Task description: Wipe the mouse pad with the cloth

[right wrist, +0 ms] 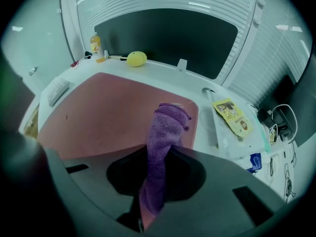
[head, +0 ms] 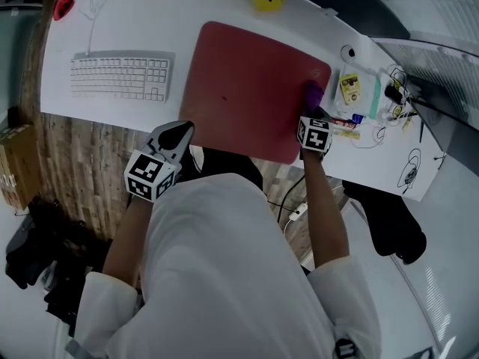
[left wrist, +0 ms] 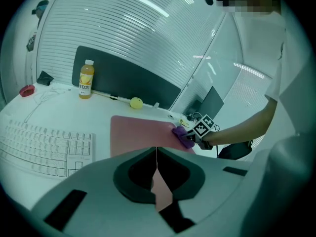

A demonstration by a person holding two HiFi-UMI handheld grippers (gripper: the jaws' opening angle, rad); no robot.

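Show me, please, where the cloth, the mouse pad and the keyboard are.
cloth (right wrist: 165,132), right gripper view, its hanging middle.
mouse pad (head: 239,88), head view, bare centre.
keyboard (head: 120,77), head view, middle keys.

The cloth (right wrist: 170,122) runs down between the jaws of the right claw (right wrist: 162,149), so its lower end is hidden. Right of that claw, the print on the yellow packet (right wrist: 232,116) is too small to read.
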